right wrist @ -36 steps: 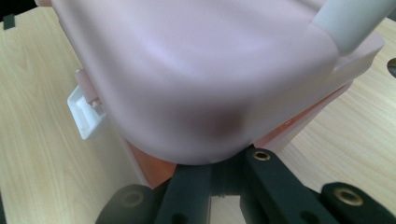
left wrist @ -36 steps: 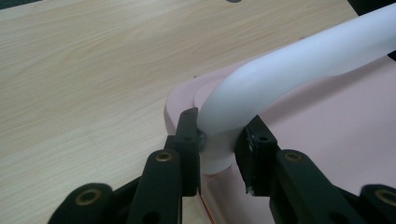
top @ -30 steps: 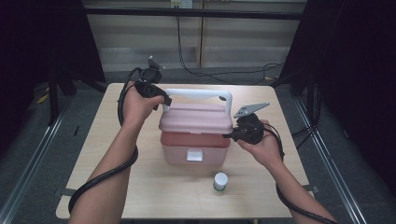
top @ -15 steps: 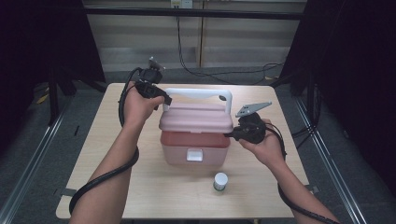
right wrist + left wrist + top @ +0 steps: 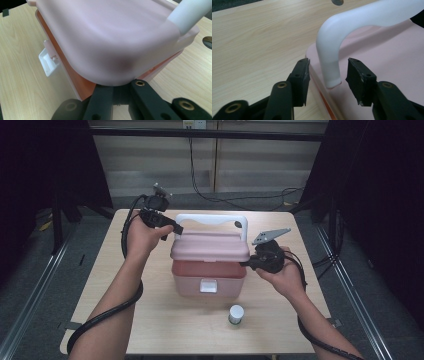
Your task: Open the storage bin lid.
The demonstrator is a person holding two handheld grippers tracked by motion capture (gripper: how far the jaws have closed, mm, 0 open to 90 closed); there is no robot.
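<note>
A pink storage box (image 5: pixel 209 274) with a paler pink lid (image 5: pixel 210 247) and an upright white handle (image 5: pixel 210 218) stands mid-table. My left gripper (image 5: pixel 175 229) is at the handle's left end. In the left gripper view its jaws (image 5: pixel 328 75) straddle the handle's leg (image 5: pixel 329 60) with gaps on both sides; they have just been opening. My right gripper (image 5: pixel 246 264) is against the box's right side. In the right gripper view its jaws (image 5: pixel 117 88) run close together under the lid's corner (image 5: pixel 112 62), where their tips are hidden.
A small bottle with a white cap (image 5: pixel 236 314) stands on the wooden table (image 5: pixel 125 320) in front of the box, to the right. A white latch (image 5: pixel 207 286) hangs on the box's front. Dark curtains and cables lie behind the table.
The left gripper's jaws have spread apart from the handle's leg. Both hands and the box stay where they were.
</note>
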